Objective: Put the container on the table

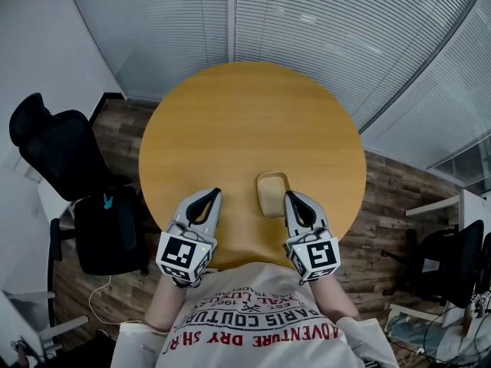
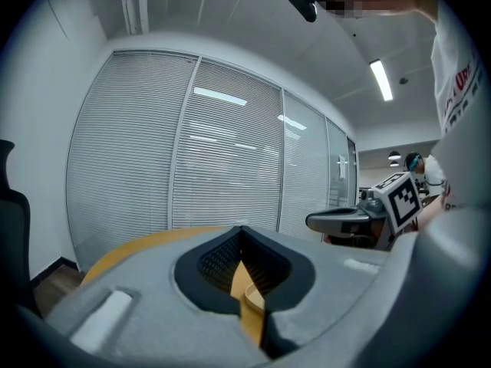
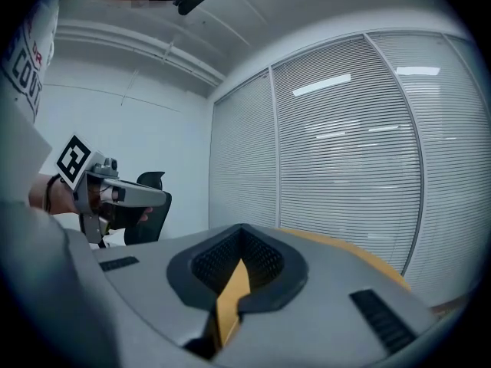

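We see the container (image 1: 272, 194) lying flat on the table (image 1: 245, 113), just beside the tip of our right tool (image 1: 291, 197) on its inner side, and apart from our left tool (image 1: 214, 193). Both tools' jaws are pressed together, holding nothing.

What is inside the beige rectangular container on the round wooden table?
The beige rectangular container shows only its bare pale floor, nothing in it. Nothing covers its inside.
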A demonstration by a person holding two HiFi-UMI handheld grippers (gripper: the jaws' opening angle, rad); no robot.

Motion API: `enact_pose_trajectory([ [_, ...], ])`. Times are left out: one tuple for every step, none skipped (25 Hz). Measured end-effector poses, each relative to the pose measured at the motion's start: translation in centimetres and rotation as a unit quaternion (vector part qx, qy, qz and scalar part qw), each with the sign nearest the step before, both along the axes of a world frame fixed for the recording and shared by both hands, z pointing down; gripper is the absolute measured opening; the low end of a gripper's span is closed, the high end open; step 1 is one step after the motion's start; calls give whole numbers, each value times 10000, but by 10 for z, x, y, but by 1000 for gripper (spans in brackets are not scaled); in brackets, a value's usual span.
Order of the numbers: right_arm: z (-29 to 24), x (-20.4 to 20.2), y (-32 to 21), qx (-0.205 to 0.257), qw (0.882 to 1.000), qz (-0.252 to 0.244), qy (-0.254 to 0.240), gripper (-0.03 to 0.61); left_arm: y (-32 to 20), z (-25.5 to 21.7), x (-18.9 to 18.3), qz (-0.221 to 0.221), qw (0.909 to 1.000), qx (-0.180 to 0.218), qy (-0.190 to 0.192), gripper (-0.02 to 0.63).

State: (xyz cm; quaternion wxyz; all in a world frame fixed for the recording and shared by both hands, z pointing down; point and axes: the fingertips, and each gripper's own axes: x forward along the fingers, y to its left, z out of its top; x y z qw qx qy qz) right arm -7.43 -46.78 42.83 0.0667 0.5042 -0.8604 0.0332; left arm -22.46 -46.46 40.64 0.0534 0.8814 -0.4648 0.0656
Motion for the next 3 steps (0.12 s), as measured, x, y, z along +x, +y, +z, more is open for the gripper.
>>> enact_pose_trajectory([
  [1,0,0,-24,10000,11,-9,6,0,2,0,-9,10000,-26,-6,-3],
  [3,0,-1,-48,10000,20,-20,6,-1,4,0,-24,10000,-55,-11,-2],
  [4,0,-1,-73,10000,29,-31,6,-1,6,0,-40,10000,-85,-16,-2],
])
